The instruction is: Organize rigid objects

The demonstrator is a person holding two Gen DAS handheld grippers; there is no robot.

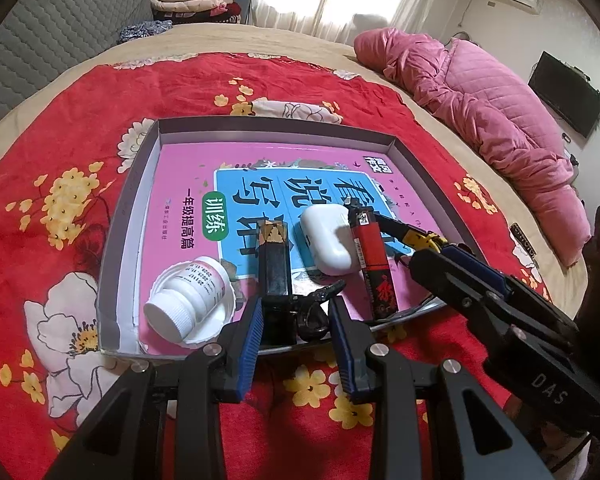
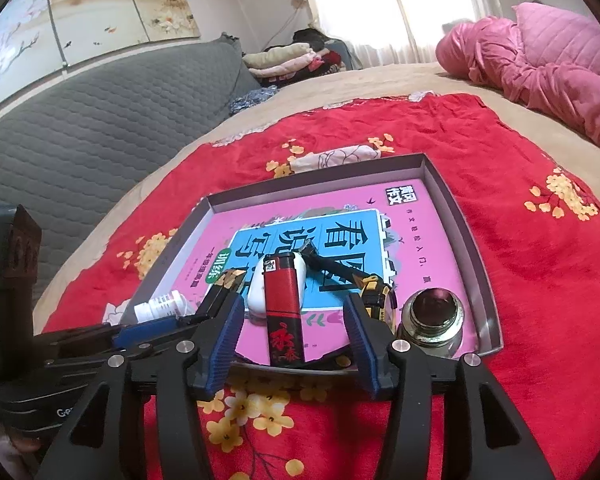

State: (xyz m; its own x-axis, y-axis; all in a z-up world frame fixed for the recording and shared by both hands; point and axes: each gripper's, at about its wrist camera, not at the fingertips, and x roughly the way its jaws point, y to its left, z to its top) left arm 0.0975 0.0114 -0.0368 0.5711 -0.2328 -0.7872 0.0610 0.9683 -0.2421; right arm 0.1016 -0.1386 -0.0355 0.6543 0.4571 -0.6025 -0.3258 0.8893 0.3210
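A grey tray lies on a red floral cloth, a pink book flat inside it. From the left along the tray's near edge: a white bottle on its side, a black lighter, a dark clip, a white earbud case, then a red lighter, a tape measure and a jar. The left gripper is narrowly parted around the black lighter and clip; whether it grips cannot be told. The right gripper stands wide apart, the red lighter lying free between its pads.
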